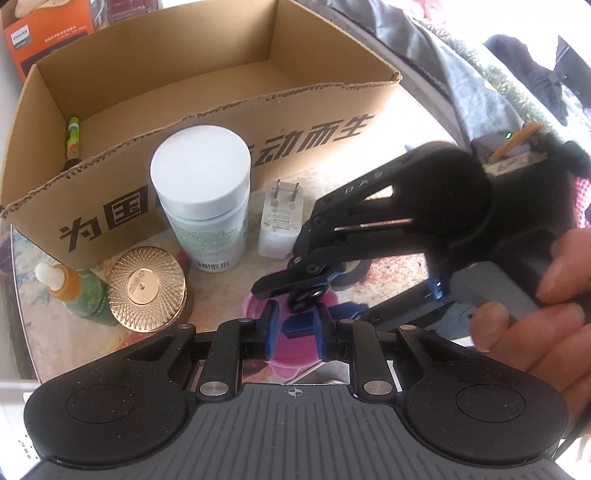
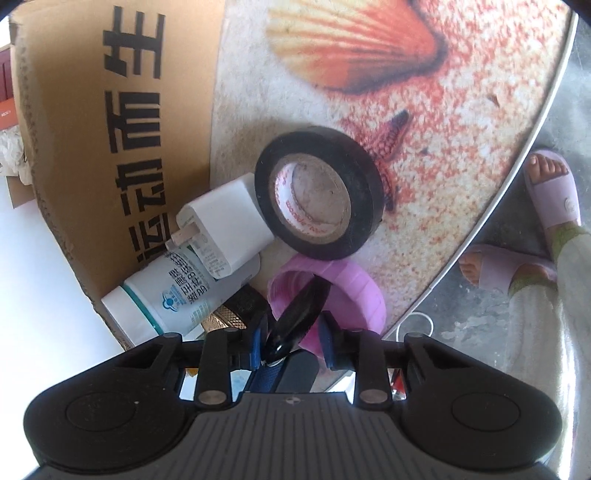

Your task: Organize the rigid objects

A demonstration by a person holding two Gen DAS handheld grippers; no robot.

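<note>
Cardboard box [image 1: 236, 122]: black print "为国…动而生"; "运动而生" in the right wrist view.
Orange carton [image 1: 48, 33]: "PHILIPS".
Right gripper [image 1: 291, 284]: possibly "DAS".

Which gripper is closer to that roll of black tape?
Right. The right gripper points at the black tape roll, just beyond the pink lid. The left gripper sits farther back, with the right gripper between it and the tape.
</note>
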